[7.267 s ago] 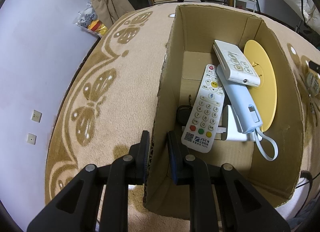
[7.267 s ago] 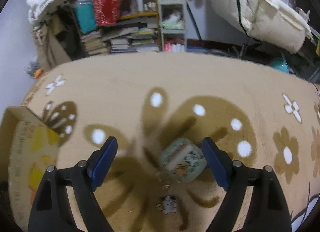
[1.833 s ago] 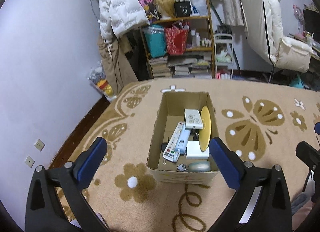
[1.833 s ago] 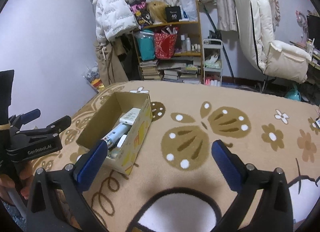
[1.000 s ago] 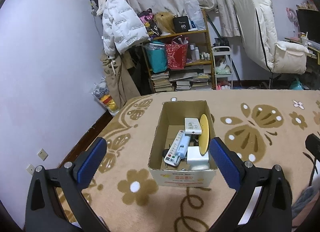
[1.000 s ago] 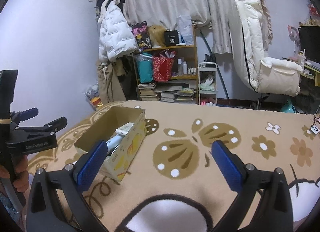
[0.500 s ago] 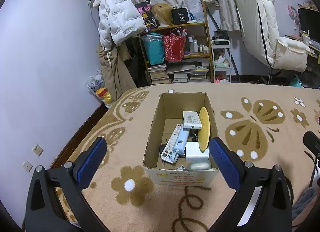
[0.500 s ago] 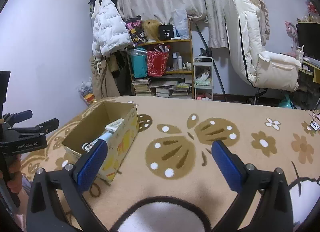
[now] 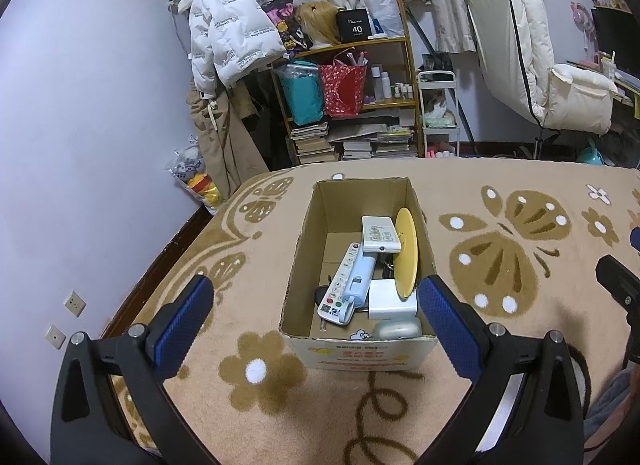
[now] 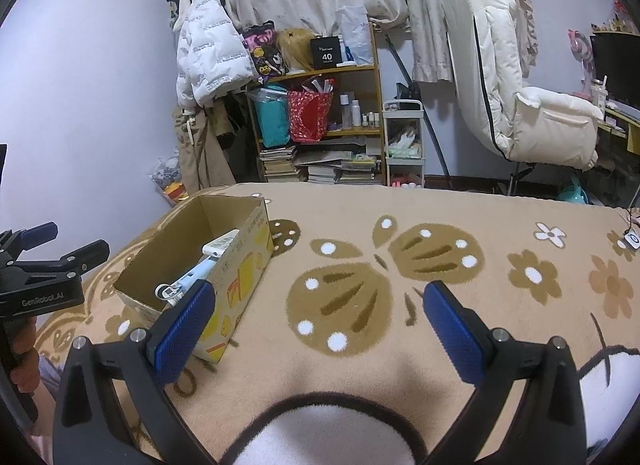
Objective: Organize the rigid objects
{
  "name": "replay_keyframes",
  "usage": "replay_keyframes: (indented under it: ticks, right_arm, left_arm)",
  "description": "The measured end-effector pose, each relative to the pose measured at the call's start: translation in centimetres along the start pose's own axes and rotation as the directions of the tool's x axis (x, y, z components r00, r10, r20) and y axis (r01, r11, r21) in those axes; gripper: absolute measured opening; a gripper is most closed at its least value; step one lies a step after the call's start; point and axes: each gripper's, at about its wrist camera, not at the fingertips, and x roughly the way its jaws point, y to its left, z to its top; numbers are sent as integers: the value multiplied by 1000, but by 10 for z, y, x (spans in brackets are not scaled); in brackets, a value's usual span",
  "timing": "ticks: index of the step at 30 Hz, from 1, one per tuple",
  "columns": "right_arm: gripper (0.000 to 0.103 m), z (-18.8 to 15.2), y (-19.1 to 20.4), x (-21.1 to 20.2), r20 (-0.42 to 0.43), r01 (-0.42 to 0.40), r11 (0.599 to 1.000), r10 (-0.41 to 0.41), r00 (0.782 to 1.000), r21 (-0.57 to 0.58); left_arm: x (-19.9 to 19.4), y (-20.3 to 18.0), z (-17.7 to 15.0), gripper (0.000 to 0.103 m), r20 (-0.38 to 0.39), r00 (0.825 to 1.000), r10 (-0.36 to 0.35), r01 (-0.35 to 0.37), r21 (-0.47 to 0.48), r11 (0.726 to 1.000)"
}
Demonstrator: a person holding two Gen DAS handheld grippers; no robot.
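Left wrist view: left tool [image 9: 316,323] gapes wide, holding nothing.

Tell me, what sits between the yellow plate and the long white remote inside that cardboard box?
In the left wrist view, a pale blue handheld device lies beside the remote, and a white square block rests against the yellow plate, inside the cardboard box.

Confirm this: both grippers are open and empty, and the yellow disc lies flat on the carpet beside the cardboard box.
Not quite. Both the left gripper and right gripper are open and empty, but the yellow disc is inside the cardboard box, standing on edge against its right wall, not flat on the carpet. The left wrist view shows this.
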Motion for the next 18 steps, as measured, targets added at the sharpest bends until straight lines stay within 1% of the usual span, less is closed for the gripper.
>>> replay_keyframes:
  ticks: [10, 13, 16, 18]
  right_arm:
    - [103, -2, -2, 3, -7, 5, 1000, -5, 1000, 3]
    - [103, -3, -2, 3, -6, 9, 1000, -9, 1000, 5]
    - [103, -3, -3, 3, -6, 11, 1000, -11, 1000, 3]
    - [103, -3, -5, 3, -6, 9, 1000, -9, 1000, 4]
  left_arm:
    - [0, 0, -1, 102, 2, 1000, 4, -4, 1, 1000]
    - [-1, 1, -1, 102, 0, 1000, -10, 10, -1, 1000]
    - [-3, 0, -2, 102, 5, 1000, -2, 2, 5, 1000]
    - [-3, 0, -2, 102, 9, 1000, -10, 10, 3, 1000]
